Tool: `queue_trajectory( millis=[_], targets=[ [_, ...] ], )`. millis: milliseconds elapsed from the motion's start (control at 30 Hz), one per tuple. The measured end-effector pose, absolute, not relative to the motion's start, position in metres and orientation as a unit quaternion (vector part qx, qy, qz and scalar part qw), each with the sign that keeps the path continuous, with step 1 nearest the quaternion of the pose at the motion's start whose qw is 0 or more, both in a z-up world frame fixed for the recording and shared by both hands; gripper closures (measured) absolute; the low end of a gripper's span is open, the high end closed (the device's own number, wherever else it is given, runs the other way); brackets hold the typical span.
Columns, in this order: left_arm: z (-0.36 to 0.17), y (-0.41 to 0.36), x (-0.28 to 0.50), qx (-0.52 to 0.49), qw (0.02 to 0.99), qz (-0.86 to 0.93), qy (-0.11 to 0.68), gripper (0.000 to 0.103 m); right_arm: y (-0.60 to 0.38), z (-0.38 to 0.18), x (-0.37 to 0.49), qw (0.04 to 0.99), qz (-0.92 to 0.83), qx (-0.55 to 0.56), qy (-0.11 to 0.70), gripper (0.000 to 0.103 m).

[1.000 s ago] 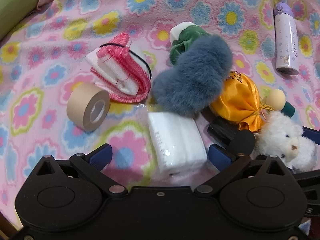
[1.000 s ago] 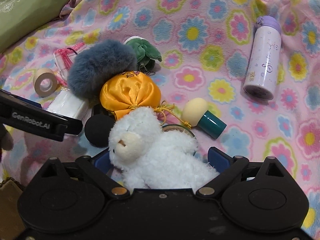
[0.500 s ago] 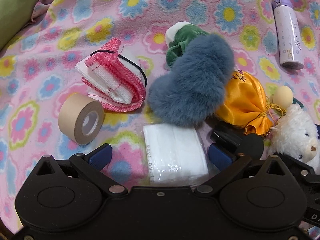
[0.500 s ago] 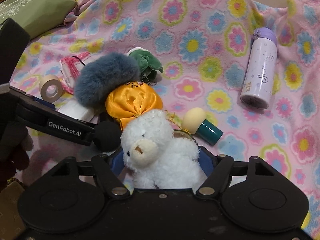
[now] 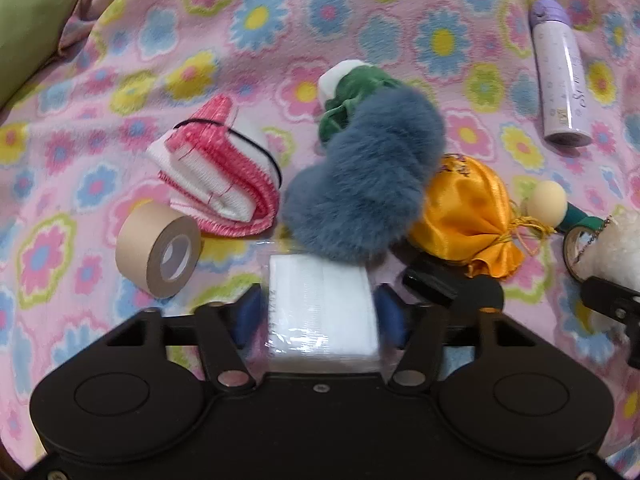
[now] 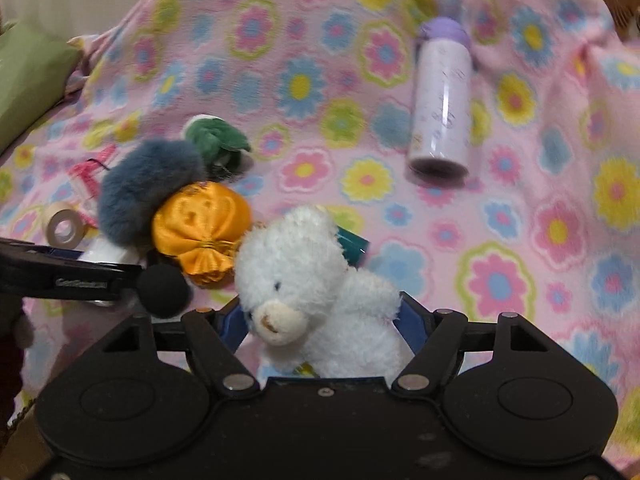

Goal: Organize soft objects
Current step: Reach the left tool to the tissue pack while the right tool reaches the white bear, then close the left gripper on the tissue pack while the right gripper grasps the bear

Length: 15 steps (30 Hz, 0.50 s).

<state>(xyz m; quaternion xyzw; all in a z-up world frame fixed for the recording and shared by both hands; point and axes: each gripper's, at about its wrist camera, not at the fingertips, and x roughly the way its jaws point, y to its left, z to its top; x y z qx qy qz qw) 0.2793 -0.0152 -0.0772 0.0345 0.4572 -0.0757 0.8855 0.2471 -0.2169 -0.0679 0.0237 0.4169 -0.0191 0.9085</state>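
Lighting soft and even over my blanket [image 5: 400, 20], moderately bright; shadows faint, tucked close under the things; one small glare patch on the wrap of the tissue pack [image 5: 320, 304] between my left fingers; a highlight streak along the lilac bottle [image 6: 440, 96]. My right view is smeared with motion blur, worst toward the blanket's far edge; fisheye bending curves both views at the corners.

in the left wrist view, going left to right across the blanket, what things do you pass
tape roll → pink and white cloth → blue fluffy thing → orange satin pouch → sponge-tipped applicator → purple bottle
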Motion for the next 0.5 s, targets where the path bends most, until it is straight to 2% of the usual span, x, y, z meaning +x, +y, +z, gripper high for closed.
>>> queue_trajectory(
  millis=[100, 267, 500],
  targets=[
    [-0.077, -0.018, 0.277, 0.042, 0.887, -0.076, 0.454, 0.051, -0.222, -0.077, 0.251, 0.904, -0.024, 0.039, 0.425, 0.025],
    [-0.077, -0.016, 0.277, 0.039, 0.887, -0.075, 0.454, 0.051, -0.224, -0.084, 0.249, 0.903, -0.030, 0.050, 0.425, 0.002],
    [-0.074, -0.013, 0.274, 0.026, 0.884, -0.076, 0.460, 0.052, -0.230, -0.077, 0.242, 0.912, -0.056, 0.052, 0.403, 0.003]
  ],
)
